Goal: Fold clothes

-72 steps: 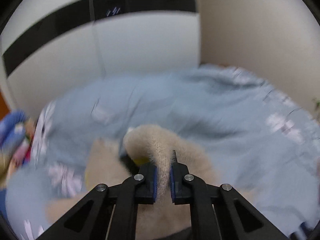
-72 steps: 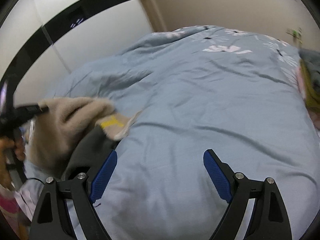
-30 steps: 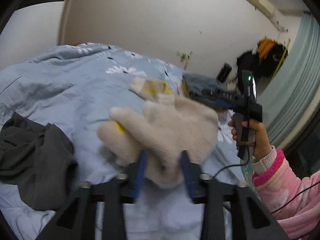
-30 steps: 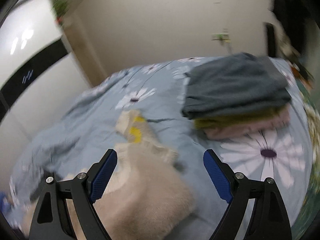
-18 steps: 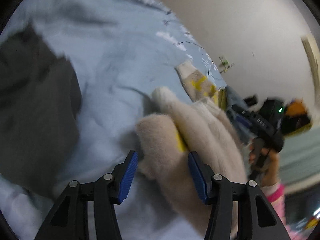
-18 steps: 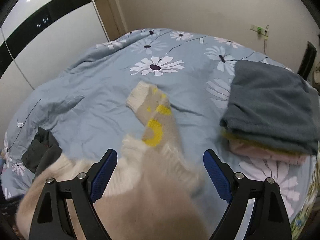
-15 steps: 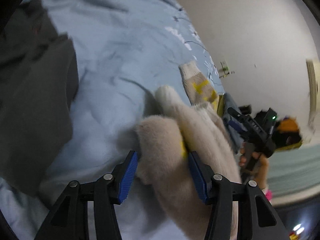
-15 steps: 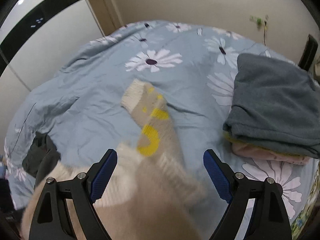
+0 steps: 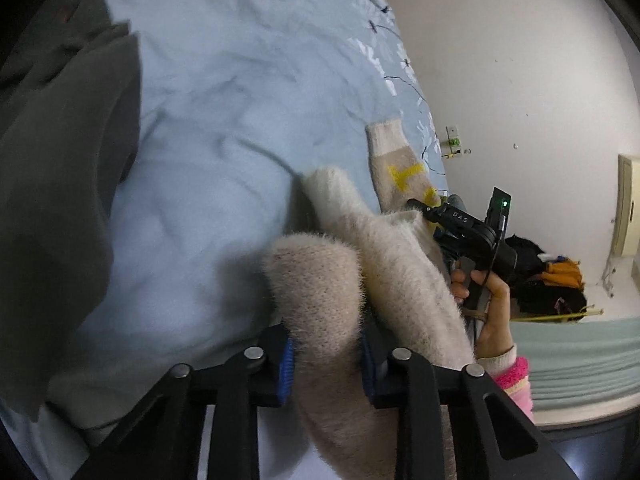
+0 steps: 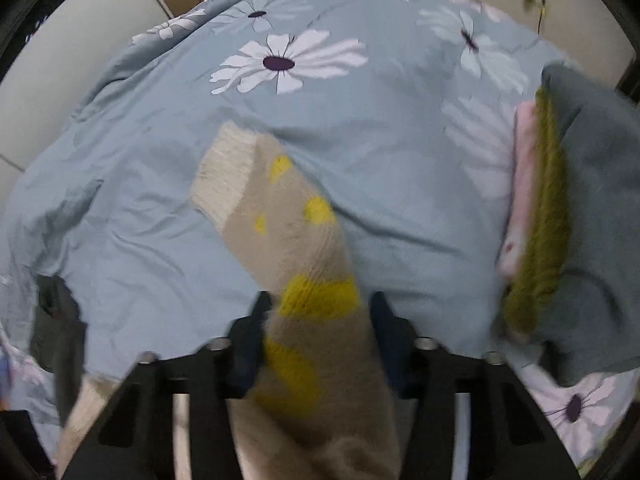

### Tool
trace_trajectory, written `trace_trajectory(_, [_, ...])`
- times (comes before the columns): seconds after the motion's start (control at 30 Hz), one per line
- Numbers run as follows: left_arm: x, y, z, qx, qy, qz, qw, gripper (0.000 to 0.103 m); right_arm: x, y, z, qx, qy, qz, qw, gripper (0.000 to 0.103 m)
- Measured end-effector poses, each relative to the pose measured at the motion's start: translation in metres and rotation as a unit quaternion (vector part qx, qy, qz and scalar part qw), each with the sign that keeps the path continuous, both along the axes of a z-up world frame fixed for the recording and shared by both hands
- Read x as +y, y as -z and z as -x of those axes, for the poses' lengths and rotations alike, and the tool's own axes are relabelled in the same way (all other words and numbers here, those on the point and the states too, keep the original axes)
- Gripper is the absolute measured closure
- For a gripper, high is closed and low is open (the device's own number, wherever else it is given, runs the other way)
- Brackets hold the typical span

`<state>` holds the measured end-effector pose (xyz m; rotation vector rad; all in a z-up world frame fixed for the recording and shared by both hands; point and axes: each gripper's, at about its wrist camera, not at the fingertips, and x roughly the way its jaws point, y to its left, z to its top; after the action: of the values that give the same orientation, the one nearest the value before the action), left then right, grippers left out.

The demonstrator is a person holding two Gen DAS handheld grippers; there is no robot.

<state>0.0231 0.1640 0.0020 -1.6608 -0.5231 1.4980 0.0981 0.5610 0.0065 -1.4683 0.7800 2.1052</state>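
Observation:
A fuzzy beige sweater (image 9: 384,280) with yellow marks lies on the blue flowered bed cover (image 9: 224,128). My left gripper (image 9: 326,354) is shut on a fold of its beige body. In the right wrist view one sleeve (image 10: 288,232) with a white cuff and yellow patches stretches away over the cover, and my right gripper (image 10: 318,332) is shut on that sleeve. The right gripper (image 9: 416,202) also shows in the left wrist view, held in a hand with a pink cuff, at the sweater's far side.
A dark grey garment (image 9: 60,168) lies on the bed, left in the left wrist view; it also shows in the right wrist view (image 10: 56,328). A folded pile (image 10: 576,216) of grey, olive and pink clothes sits at the right. Beige walls stand behind the bed.
The left gripper has closed from wide open onto the sweater's body. The right gripper has closed from open onto the sleeve and moved nearer to it.

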Motion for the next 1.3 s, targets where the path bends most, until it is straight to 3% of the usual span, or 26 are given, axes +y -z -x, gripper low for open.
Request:
trace_trajectory(0.07, [0.005, -0.011, 0.006, 0.024, 0.008, -0.006, 0.9997, 0.078, 0.002, -0.004, -0.004, 0.009, 0.011, 0.016, 1.000, 0.081])
trace_trajectory(0.13, [0.012, -0.026, 0.015, 0.050, 0.014, -0.019, 0.9985, 0.080, 0.005, -0.013, -0.009, 0.024, 0.020, 0.025, 0.999, 0.086])
trace_trajectory(0.2, [0.017, -0.054, 0.023, 0.112, 0.018, -0.039, 0.9927, 0.080, 0.006, -0.035, -0.014, 0.054, 0.022, 0.013, 0.998, 0.088])
trace_trajectory(0.3, [0.019, -0.107, 0.031, 0.220, 0.016, -0.071, 0.9727, 0.081, 0.013, -0.084, -0.032, 0.131, 0.036, -0.022, 0.991, 0.089])
trace_trajectory(0.43, [0.026, -0.116, 0.063, 0.273, -0.012, -0.049, 0.9605, 0.080, 0.030, -0.149, -0.060, 0.244, 0.068, -0.063, 0.965, 0.089])
trace_trajectory(0.5, [0.029, -0.120, 0.079, 0.299, -0.027, -0.038, 0.9531, 0.080, 0.040, -0.153, -0.061, 0.236, 0.081, -0.078, 0.965, 0.089])
trace_trajectory(0.57, [0.037, -0.085, 0.111, 0.257, -0.033, 0.004, 0.9658, 0.080, 0.049, -0.132, -0.052, 0.202, 0.087, -0.068, 0.973, 0.089])
trace_trajectory(0.67, [0.049, -0.034, 0.142, 0.220, -0.052, 0.063, 0.9721, 0.080, 0.060, -0.089, -0.037, 0.151, 0.094, -0.041, 0.983, 0.089])
trace_trajectory(0.83, [0.053, 0.011, 0.173, 0.157, -0.090, 0.081, 0.9802, 0.078, 0.071, -0.049, -0.017, 0.134, 0.100, -0.007, 0.986, 0.087])
trace_trajectory(0.93, [0.055, 0.017, 0.178, 0.154, -0.083, 0.097, 0.9798, 0.073, 0.074, -0.050, -0.007, 0.132, 0.089, -0.019, 0.987, 0.085])
trace_trajectory(1.03, [0.044, 0.005, 0.166, 0.154, -0.084, 0.082, 0.9810, 0.067, 0.068, -0.060, -0.009, 0.145, 0.080, -0.028, 0.986, 0.076])
trace_trajectory(1.17, [0.027, -0.017, 0.142, 0.159, -0.076, 0.077, 0.9813, 0.054, 0.053, -0.078, -0.032, 0.160, 0.067, -0.042, 0.984, 0.058])
trace_trajectory(1.3, [0.010, -0.023, 0.095, 0.136, -0.058, 0.048, 0.9879, 0.046, 0.030, -0.083, -0.074, 0.177, 0.050, -0.030, 0.983, 0.054])
